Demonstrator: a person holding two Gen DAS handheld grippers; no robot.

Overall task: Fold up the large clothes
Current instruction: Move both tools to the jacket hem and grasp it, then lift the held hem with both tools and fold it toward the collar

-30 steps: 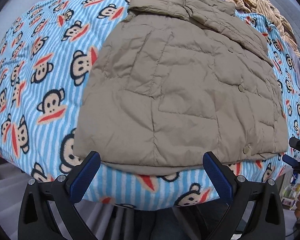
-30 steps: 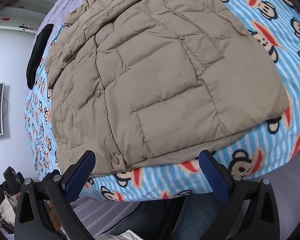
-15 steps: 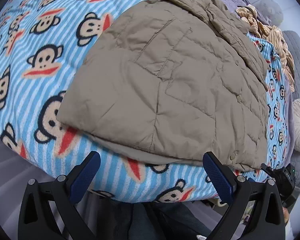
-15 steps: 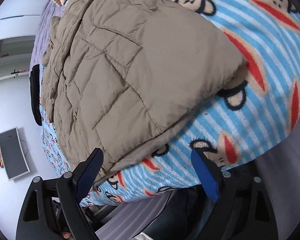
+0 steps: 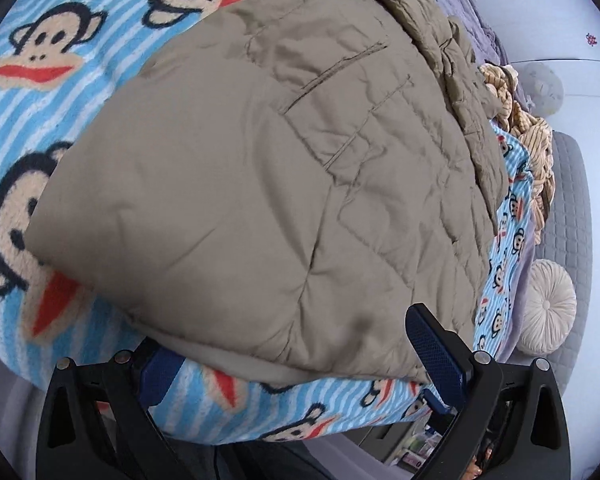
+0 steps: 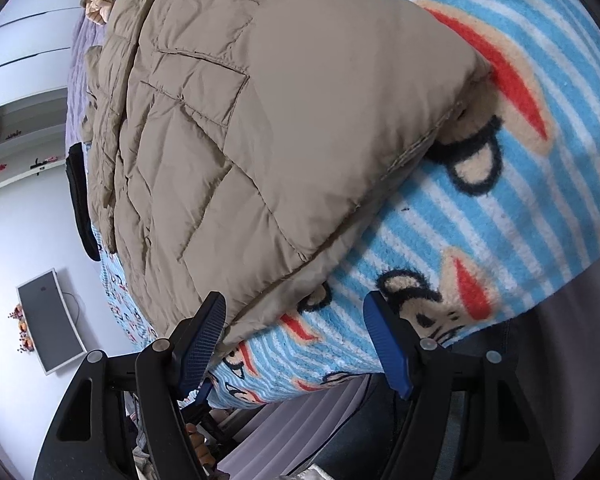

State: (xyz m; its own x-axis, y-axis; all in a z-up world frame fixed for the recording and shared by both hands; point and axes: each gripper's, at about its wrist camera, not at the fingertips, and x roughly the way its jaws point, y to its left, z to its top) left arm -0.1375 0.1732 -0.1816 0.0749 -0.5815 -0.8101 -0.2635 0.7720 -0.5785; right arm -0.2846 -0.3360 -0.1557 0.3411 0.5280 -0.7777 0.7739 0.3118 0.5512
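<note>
Jacket [image 5: 260,184] hem between left gripper [image 5: 296,364] jaws

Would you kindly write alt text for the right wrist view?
A tan quilted jacket lies on a blue-striped monkey-print blanket, its near hem between the closing jaws of the right gripper, which do not yet pinch it. A wall screen shows at left.

Near hem of padded jacket [image 5: 260,184] overhangs monkey-print blanket [image 5: 72,92] on the bed, blocking straight entry across most of the front. Open blanket strip below hem [image 6: 440,248] passable. Left gripper [image 5: 296,364] straddling hem corner, one pad tucked under fabric. Right gripper [image 6: 296,344] closing, hem edge between pads, no contact seen on far pad. Far side crowded: striped knit garment [image 5: 536,148], round cushion [image 5: 550,308], black item [image 6: 78,204] at bed edge.
</note>
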